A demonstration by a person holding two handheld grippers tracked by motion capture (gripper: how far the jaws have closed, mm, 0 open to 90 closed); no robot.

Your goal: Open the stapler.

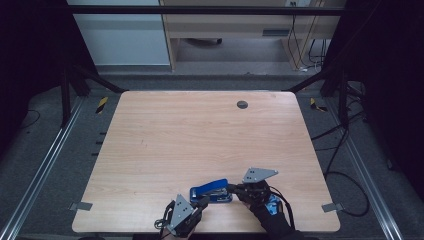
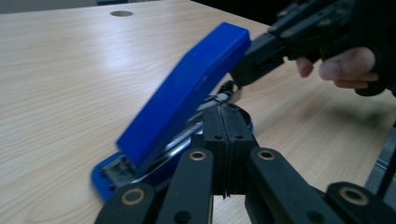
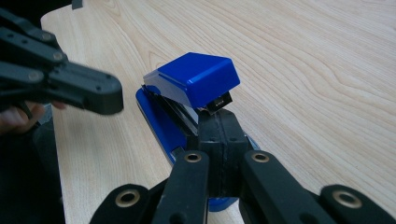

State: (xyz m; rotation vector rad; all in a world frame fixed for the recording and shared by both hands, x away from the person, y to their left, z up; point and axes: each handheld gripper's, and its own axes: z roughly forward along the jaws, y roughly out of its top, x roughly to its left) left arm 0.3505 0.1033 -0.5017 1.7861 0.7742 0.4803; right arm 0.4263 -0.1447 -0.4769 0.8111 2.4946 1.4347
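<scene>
blue stapler, top arm raised

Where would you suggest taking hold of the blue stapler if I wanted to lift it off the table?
Probably grip the blue stapler across the sides of its flat base, near the hinged end, coming straight down from above. Its top arm is tilted up and looks free to swing, so gripping that would likely pivot it, not lift it. The base lies flat on the wooden table with parallel edges that suit two jaws.
</scene>
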